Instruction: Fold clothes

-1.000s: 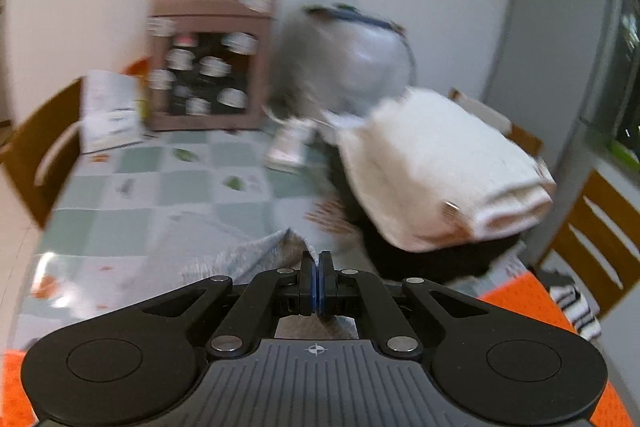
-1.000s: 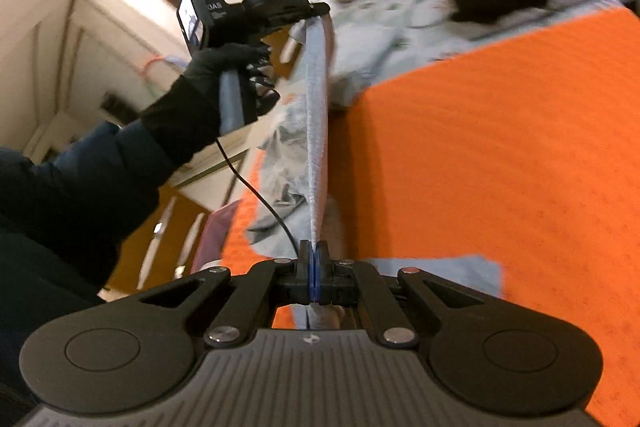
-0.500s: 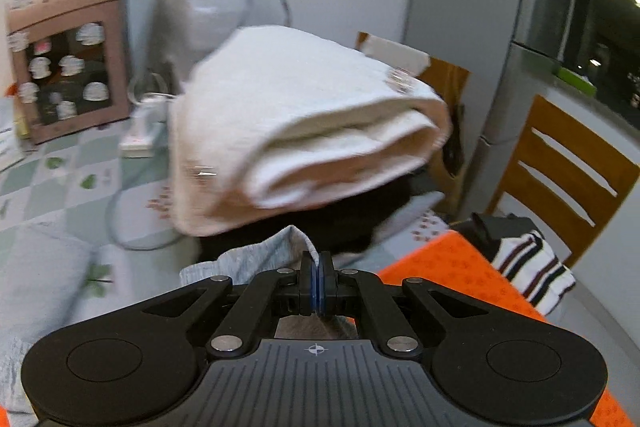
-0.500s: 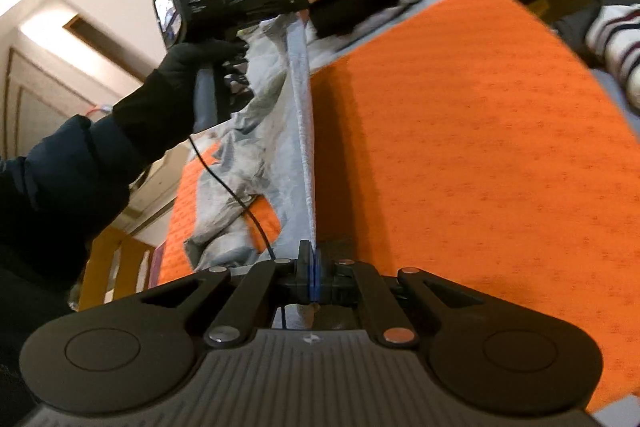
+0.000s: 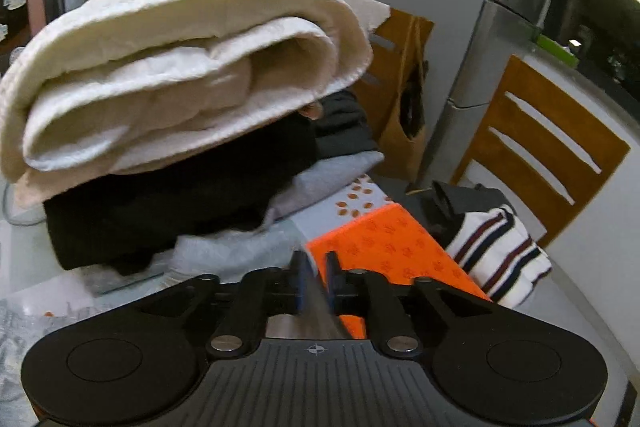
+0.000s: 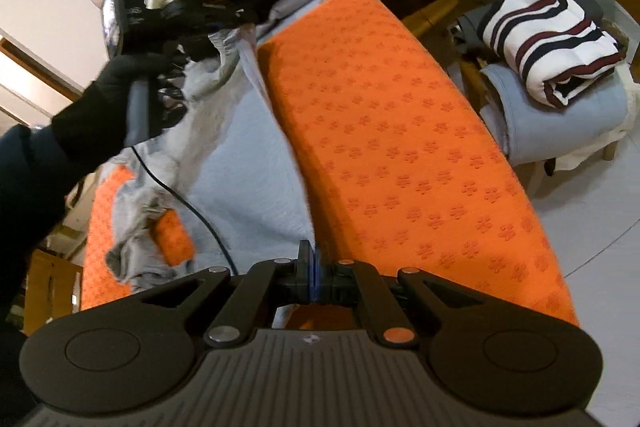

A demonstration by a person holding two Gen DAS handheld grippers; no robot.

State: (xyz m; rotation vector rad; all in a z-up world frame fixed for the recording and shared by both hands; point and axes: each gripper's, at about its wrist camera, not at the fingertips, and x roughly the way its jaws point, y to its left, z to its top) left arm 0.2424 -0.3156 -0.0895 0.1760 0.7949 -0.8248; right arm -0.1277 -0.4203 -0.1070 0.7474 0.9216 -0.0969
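My right gripper (image 6: 314, 273) is clamped tight on the near end of a folded edge of the light grey garment (image 6: 256, 171), which lies across the orange mat (image 6: 400, 147) on the bench. That edge runs taut away to my left gripper (image 5: 316, 277), whose jaws are opening, with a thin sliver of grey cloth between them.

As I judge it, the step in hand is laying this fold down. To do it well, I should keep the right end pinned low against the mat until the left end is fully free, so the crease lands straight, then release and smooth the bunched part near my gloved left hand (image 6: 120, 79).

Beyond the left gripper, a stack of clothes sits close: a cream quilted coat (image 5: 180, 75) atop a black garment (image 5: 176, 195). It crowds the far end. To the right, a striped sweater (image 6: 552, 43) rests on a wooden chair (image 5: 536, 151), well clear.
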